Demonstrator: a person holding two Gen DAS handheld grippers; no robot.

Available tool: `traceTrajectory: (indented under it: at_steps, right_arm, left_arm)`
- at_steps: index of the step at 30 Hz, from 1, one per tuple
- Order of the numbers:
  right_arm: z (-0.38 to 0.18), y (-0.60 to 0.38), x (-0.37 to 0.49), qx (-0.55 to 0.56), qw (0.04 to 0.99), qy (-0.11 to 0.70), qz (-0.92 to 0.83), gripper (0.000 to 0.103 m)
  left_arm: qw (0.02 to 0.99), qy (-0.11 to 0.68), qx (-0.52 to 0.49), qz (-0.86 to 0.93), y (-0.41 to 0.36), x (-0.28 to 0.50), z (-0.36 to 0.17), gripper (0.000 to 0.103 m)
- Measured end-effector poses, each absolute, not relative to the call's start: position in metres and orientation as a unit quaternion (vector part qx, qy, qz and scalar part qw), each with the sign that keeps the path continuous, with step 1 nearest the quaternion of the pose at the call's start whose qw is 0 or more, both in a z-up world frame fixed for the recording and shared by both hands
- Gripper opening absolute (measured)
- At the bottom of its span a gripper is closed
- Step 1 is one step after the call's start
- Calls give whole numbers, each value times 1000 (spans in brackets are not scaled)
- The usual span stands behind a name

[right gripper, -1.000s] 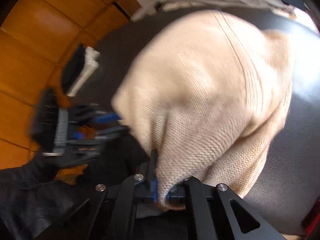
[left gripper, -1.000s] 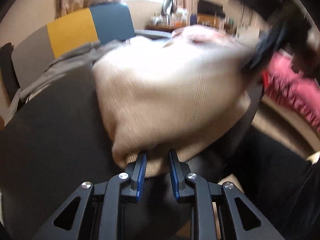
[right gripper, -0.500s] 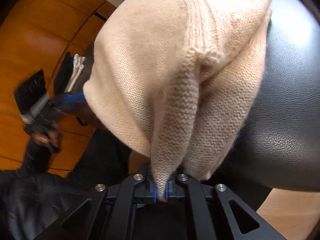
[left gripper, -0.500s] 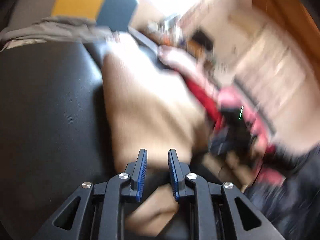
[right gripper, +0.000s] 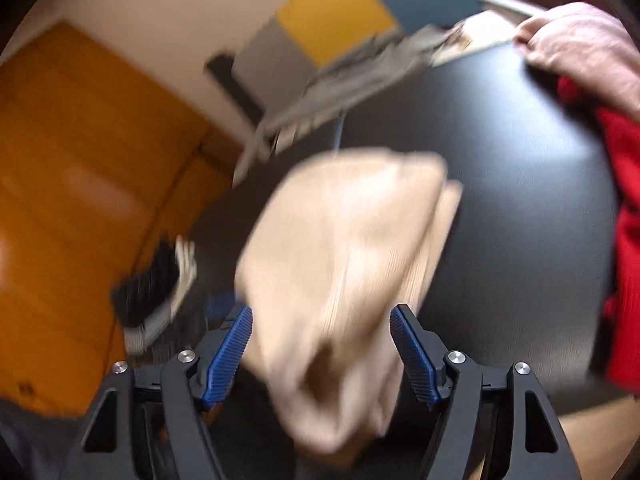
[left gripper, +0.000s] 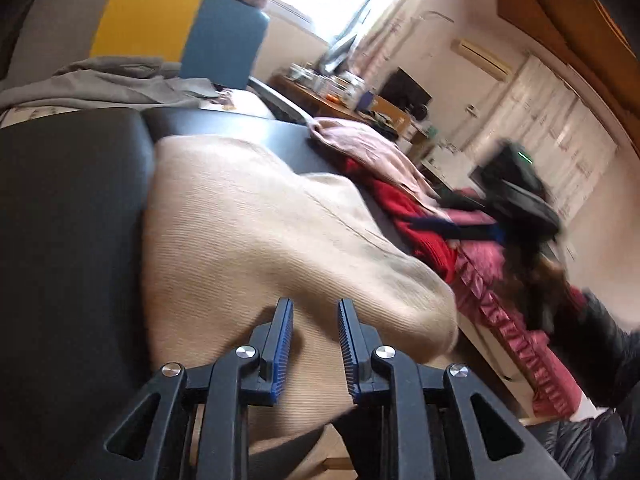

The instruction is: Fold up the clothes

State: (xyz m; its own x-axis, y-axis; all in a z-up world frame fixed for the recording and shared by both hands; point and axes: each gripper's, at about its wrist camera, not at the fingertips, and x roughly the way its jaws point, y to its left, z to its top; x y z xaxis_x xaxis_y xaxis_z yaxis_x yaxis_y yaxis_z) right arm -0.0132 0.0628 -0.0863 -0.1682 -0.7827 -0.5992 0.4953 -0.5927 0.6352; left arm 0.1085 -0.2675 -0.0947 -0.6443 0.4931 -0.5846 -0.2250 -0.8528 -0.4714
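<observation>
Black leather surface under cream sweater

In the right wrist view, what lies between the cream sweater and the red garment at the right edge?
Bare black tabletop: the cream sweater and the red garment are apart, with nothing between them in the right wrist view.

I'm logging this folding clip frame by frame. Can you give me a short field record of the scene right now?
surface: black table
garment in work: cream sweater, lying bunched on the table
left gripper: open, fingers over the sweater's near edge, nothing clamped
right gripper: open wide, sweater between its fingers, not pinched
other clothes: red garment and pink garment at the table's right, grey garment at the far edge
image quality: right view blurred by motion
</observation>
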Motion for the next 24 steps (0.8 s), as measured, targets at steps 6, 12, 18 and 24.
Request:
traceTrajectory:
  at_steps: [6, 12, 18, 24]
  right_arm:
    - [-128, 24, -67, 515, 344, -174, -765, 45]
    - [-126, 12, -70, 507, 329, -150, -782, 14]
    - [-117, -7, -85, 492, 302, -21, -816, 10]
    - [-112, -27, -102, 470, 268, 110, -834, 9]
  left_arm:
    - [215, -157, -372, 889, -243, 122, -94, 22]
    - [242, -138, -383, 881, -223, 106, -100, 22]
    - [258, -106, -421, 863, -189, 88, -121, 22]
    - [252, -118, -430, 859, -175, 86, -133, 23]
